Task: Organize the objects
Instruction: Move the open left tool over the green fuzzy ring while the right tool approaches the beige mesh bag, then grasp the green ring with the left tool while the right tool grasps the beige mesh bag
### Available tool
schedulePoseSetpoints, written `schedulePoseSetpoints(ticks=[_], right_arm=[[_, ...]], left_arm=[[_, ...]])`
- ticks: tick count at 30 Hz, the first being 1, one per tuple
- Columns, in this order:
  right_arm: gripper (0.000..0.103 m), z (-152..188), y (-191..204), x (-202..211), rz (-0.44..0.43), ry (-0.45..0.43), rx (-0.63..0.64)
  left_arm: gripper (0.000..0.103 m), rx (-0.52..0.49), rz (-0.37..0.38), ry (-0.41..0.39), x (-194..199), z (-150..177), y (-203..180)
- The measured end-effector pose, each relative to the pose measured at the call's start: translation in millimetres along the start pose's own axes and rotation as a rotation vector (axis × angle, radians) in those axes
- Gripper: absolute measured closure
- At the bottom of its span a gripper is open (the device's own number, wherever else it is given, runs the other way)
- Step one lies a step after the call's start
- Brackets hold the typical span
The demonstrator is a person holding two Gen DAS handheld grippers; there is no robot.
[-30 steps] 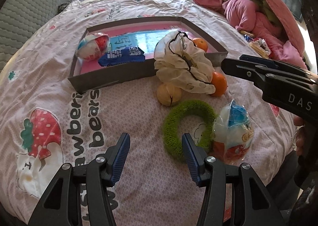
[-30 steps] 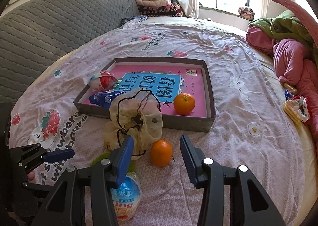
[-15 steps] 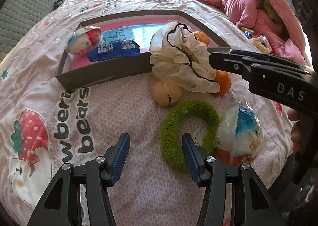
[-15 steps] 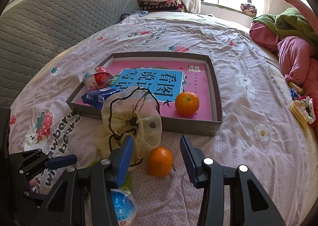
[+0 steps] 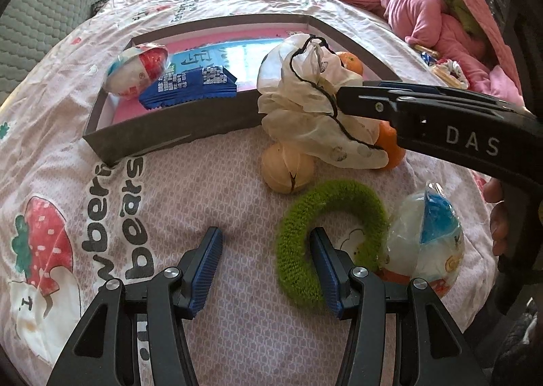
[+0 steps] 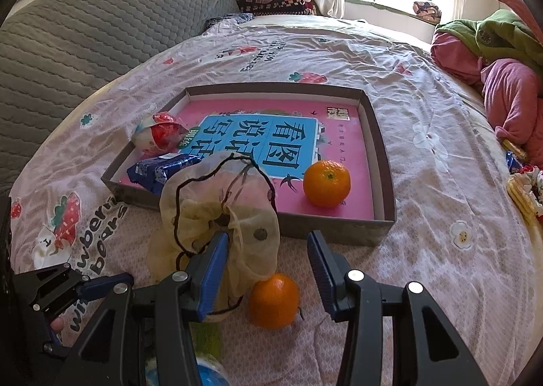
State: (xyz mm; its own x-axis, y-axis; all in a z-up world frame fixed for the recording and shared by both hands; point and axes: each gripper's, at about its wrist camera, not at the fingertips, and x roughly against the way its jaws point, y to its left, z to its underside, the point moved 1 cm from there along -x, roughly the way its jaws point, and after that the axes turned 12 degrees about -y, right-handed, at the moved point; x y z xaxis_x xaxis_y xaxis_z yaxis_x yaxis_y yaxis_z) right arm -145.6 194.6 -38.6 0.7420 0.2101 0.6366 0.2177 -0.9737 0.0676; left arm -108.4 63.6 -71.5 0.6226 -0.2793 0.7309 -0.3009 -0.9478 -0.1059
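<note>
A grey box lid tray [image 6: 383, 155] with a pink book inside lies on the bed; it holds an orange [image 6: 326, 183], a blue packet [image 6: 163, 170] and a red-white snack bag [image 6: 159, 136]. In front of it lie a cream scrunchie [image 6: 217, 213], an orange [image 6: 273, 299], a tan walnut-like ball [image 5: 287, 170], a green scrunchie [image 5: 332, 236] and a blue-white snack bag [image 5: 427, 243]. My right gripper [image 6: 268, 270] is open above the loose orange, its left finger against the cream scrunchie. My left gripper [image 5: 266, 270] is open, its right finger at the green scrunchie.
A pink and green pile of bedding [image 6: 502, 56] lies at the right. A grey quilted headboard [image 6: 85, 26] rises at the left. Small wrapped items [image 6: 522, 189] lie near the bed's right edge.
Both grippers moved forward and lower toward the loose objects. The right gripper has closed in over the loose orange and cream scrunchie. The left finger reached the green scrunchie.
</note>
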Motion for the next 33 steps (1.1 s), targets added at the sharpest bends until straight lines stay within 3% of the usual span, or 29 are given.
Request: schedulePoseSetpoints(ticks=[8,10,16,23,33], right_arm=[[0.056,0,4,-13,-0.003,0.009,0.015],[0.063,1,5,-16,-0.009,0.014,0.016],[0.079,2,5,-19,-0.023,0.007,0.011],[0.083,2,1,-14,-0.062,-0.014,-0.033],[0.084,-1,-4,-2,-0.078,-0.042,-0.074]], left_arm=[[0.048,-0.007,0.004,-0.006,-3,-2,-1],[0.049,-0.009,0.004,-0.012,-4,-3,-1],[0.063,-0.019,0.006,-0.027,-4,-4,-2],[0.088,0.002,0.030,-0.039,-2,-7,-2],[0.090,0.021,0.036,-0.051,4,-9,0]])
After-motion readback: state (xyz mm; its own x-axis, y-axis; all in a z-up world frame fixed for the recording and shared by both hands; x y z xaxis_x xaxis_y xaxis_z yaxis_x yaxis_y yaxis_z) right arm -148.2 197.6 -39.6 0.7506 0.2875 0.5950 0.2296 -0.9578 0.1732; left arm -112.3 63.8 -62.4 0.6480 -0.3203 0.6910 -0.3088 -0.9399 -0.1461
